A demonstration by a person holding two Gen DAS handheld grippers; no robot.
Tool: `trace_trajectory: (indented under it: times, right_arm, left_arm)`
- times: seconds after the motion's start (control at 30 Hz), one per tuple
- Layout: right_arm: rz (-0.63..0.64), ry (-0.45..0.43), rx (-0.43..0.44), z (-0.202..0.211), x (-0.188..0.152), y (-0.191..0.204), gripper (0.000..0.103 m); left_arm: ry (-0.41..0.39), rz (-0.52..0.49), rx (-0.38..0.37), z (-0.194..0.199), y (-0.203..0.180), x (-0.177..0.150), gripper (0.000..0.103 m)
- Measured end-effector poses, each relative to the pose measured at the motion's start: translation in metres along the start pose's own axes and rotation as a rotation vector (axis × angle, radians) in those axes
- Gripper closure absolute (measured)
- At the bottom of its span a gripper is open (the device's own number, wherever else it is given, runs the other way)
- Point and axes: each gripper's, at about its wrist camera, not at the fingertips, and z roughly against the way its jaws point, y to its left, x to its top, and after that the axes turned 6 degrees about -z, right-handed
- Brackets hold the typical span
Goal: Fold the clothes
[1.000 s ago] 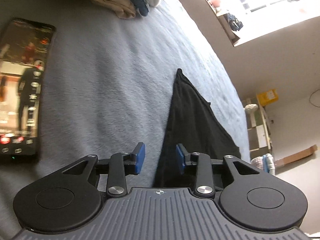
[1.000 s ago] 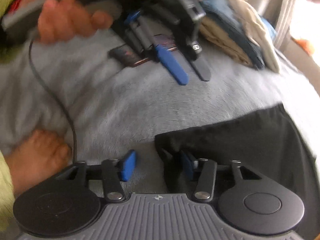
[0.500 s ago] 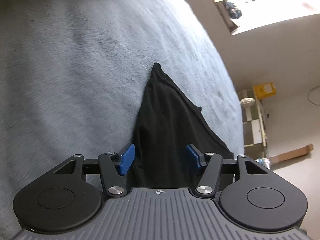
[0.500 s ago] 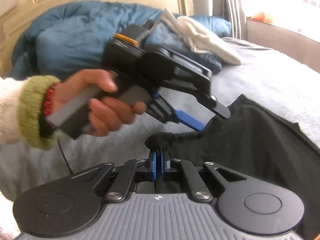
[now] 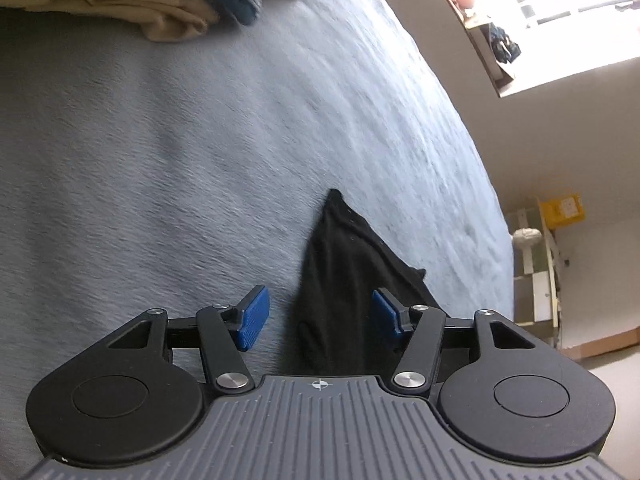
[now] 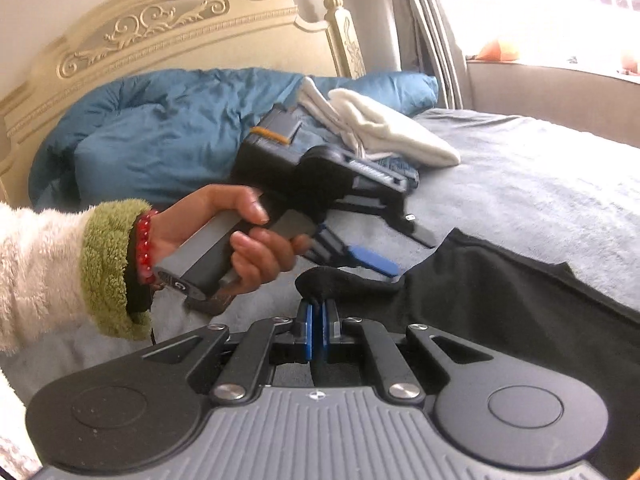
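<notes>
The black garment (image 6: pixel 500 292) lies spread on the grey fleecy bed cover (image 5: pixel 200 160), toward the bed's side edge by the window wall, with one corner bunched up and raised off the cover. The right gripper (image 6: pixel 318 322) is clamped on that bunched corner, its blue pads pressed together with cloth between. The left gripper (image 5: pixel 318 316) hangs with its blue pads wide apart, straddling a dark pointed flap of the garment without touching it. The fabric looks thin, limp and light, likely a matte knit; it should drape and slide rather than hold a crease, so corners and hems seem the surest holds. Folded clothes (image 5: pixel 120 4) sit near the headboard (image 6: pixel 160 28).
</notes>
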Motion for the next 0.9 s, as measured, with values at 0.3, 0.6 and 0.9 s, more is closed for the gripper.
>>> trace_trajectory:
  times: [0.3,0.6,0.9]
  right_arm:
    - [0.004,-0.019,0.029,0.007,0.002,0.001,0.099]
    - [-0.122,-0.104,-0.026,0.055,-0.005,-0.026,0.099]
    - [-0.344,-0.285,-0.188,0.153,-0.053,-0.068,0.099]
  left_arm:
    - [-0.017,-0.032,0.003,-0.008,-0.016,0.008,0.064]
    - [-0.073,-0.184,-0.028,-0.024,-0.082,0.016,0.102]
    - [0.005,-0.506,-0.099,-0.086,-0.246,-0.024,0.102]
